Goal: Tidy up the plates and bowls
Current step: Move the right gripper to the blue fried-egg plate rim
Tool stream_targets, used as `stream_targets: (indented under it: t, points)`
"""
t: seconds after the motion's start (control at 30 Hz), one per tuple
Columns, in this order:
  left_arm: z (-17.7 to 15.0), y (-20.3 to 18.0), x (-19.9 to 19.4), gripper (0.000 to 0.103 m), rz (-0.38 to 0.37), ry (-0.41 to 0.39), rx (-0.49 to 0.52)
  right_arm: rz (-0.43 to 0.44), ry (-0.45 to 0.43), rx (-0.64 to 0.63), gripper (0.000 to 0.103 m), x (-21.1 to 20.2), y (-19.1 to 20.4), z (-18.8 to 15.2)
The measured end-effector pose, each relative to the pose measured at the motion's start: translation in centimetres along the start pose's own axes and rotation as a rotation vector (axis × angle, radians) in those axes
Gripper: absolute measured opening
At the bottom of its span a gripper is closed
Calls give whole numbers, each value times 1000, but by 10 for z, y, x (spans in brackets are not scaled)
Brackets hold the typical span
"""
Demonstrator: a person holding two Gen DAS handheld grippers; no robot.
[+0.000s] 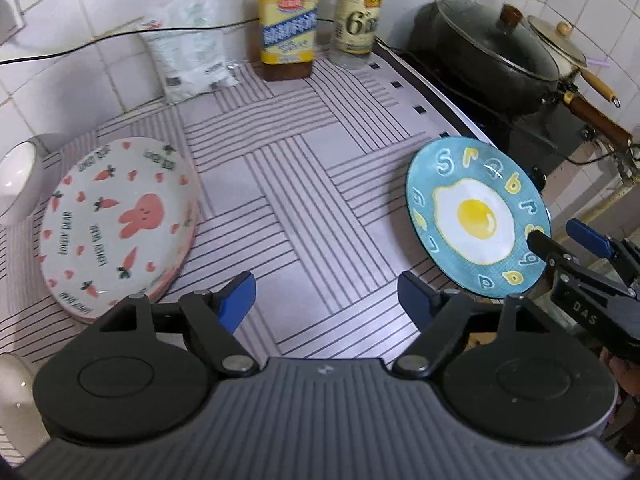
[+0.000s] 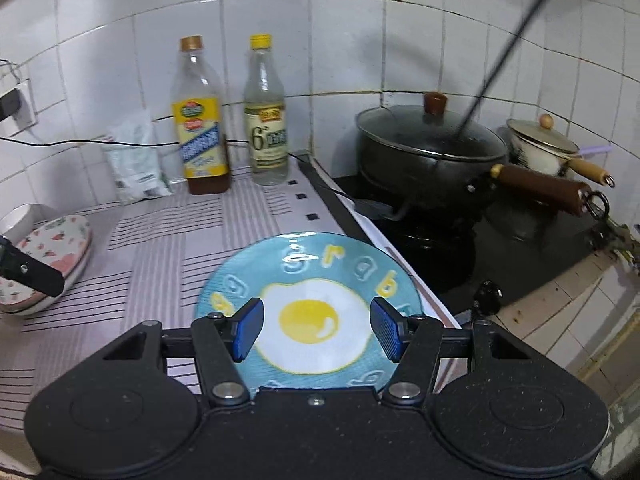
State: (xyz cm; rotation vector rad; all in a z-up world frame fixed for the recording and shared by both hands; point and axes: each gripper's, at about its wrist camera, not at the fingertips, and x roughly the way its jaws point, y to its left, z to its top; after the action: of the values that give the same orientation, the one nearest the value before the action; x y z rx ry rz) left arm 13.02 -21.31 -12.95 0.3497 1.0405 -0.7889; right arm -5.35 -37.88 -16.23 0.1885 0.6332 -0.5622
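Left gripper point(image 1: 326, 300): jaws standing wide apart, gripping nothing, hovering over bare striped counter mat point(image 1: 280, 184). Right gripper point(image 2: 316, 330): jaws standing apart, nothing pinched between the blue pads point(image 2: 248, 328), hanging above the blue fried-egg plate point(image 2: 308, 280); in the left wrist view one black finger of the right gripper point(image 1: 560, 244) is overlapping the plate's rim point(image 1: 476, 216), though actual contact cannot be told. The egg plate is lying flat on the mat directly beneath and ahead of the right gripper, to the right of the left gripper. Stack of rabbit-and-carrot plates point(image 1: 120, 224): sitting to the left of the left gripper, well apart from the egg plate. White bowl point(image 1: 20, 176): sitting just beyond that stack, further left. Yellow-labelled sauce bottle point(image 2: 202, 136), clear vinegar bottle point(image 2: 266, 120) and white bag point(image 2: 136, 160): standing far ahead of both grippers against the tiled wall. Black lidded wok point(image 2: 432, 152) and small cream saucepan point(image 2: 540, 148): sitting on the stove, ahead and right of the right gripper.
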Motion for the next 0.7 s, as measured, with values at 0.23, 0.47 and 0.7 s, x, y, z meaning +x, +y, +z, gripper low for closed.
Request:
stream_targets:
  t: [0.23,0.47,0.7]
  points:
    - [0,-17,28,84,-9,24,25,-81,36,24,64,20,-15,-10]
    - [5,-28,59,85,-59,20,-5,-128,73,74,64,39,-32,-21]
    - [12,-34,96,79,-98,36,-42,-132,84,150,64,54,-45,-26]
